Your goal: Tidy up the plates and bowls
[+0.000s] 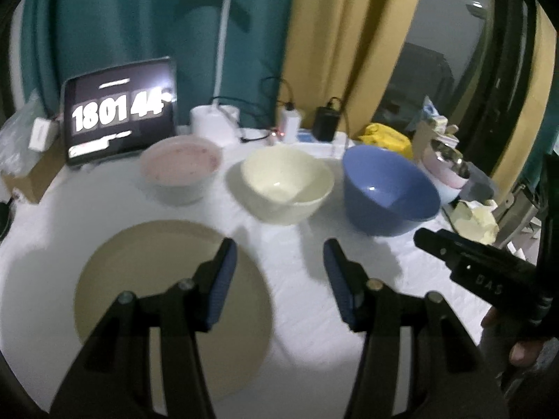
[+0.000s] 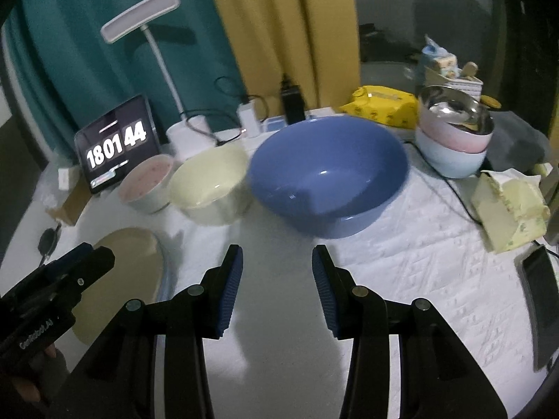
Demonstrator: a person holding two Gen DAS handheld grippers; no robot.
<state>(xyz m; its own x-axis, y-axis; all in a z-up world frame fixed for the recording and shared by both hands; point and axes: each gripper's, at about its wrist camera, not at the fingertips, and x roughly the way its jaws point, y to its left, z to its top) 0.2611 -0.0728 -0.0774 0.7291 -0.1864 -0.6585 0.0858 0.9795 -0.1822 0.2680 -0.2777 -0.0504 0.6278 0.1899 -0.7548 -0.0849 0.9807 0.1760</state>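
Note:
Three bowls stand in a row on the white cloth: a pink-lined bowl (image 1: 181, 167) (image 2: 146, 183), a cream bowl (image 1: 286, 183) (image 2: 209, 188) and a large blue bowl (image 1: 389, 190) (image 2: 328, 178). A flat tan plate (image 1: 146, 279) (image 2: 129, 272) lies in front of them at the left. My left gripper (image 1: 279, 255) hovers open over the plate's right edge, nothing between its blue pads. My right gripper (image 2: 277, 262) is open above bare cloth just before the blue bowl, holding nothing. Each gripper shows at the edge of the other's view.
A tablet showing a clock (image 1: 120, 111), a white desk lamp (image 1: 223, 70), chargers and cables line the back. Stacked bowls with a metal one on top (image 2: 454, 129), a yellow packet (image 2: 384, 104), a tissue box (image 2: 506, 209) and a phone (image 2: 539, 289) crowd the right.

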